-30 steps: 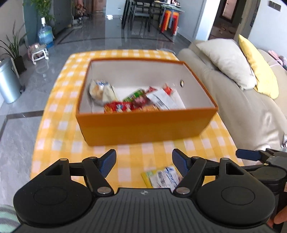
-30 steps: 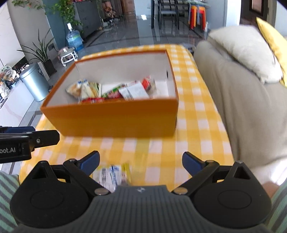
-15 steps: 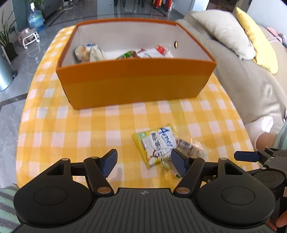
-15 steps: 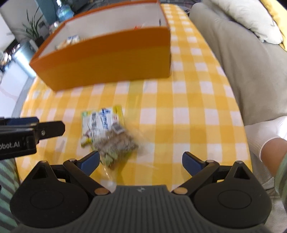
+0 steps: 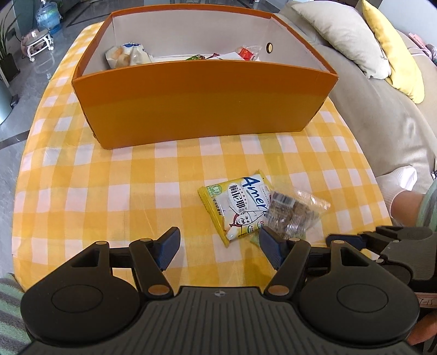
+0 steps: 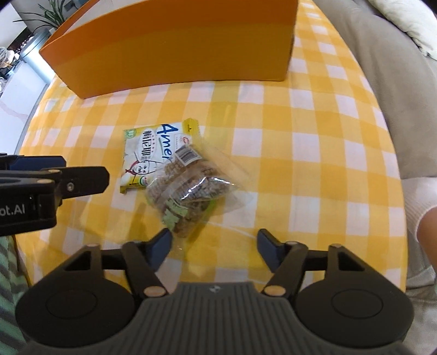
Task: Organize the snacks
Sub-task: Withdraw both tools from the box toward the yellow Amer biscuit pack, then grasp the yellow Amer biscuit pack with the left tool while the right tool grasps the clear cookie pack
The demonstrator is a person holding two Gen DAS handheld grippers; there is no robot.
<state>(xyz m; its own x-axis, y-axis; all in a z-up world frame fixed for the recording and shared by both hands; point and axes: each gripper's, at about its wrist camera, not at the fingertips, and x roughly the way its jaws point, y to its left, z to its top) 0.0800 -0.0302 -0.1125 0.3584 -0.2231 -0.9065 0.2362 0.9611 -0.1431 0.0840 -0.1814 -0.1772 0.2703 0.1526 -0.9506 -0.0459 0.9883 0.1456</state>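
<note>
An orange box (image 5: pixel 202 101) holding several snack packets stands on the yellow checked tablecloth (image 5: pixel 109 191); it also shows in the right wrist view (image 6: pixel 174 54). A yellow and white snack packet (image 5: pixel 236 203) lies in front of the box, with a clear bag of brown snacks (image 5: pixel 292 215) overlapping its right edge. Both show in the right wrist view, the packet (image 6: pixel 147 158) and the clear bag (image 6: pixel 188 185). My left gripper (image 5: pixel 220 248) is open, just short of the packet. My right gripper (image 6: pixel 214 245) is open, just behind the clear bag.
A grey sofa (image 5: pixel 387 109) with a beige cushion (image 5: pixel 344 35) and a yellow cushion (image 5: pixel 393 52) runs along the table's right side. The left gripper's body (image 6: pixel 41 188) shows at the left of the right wrist view. A water bottle (image 5: pixel 47 16) stands on the floor far left.
Both grippers have dropped lower and tilted down towards the table in front of the box. The two loose packets now lie close before the fingers. Both stay open.
</note>
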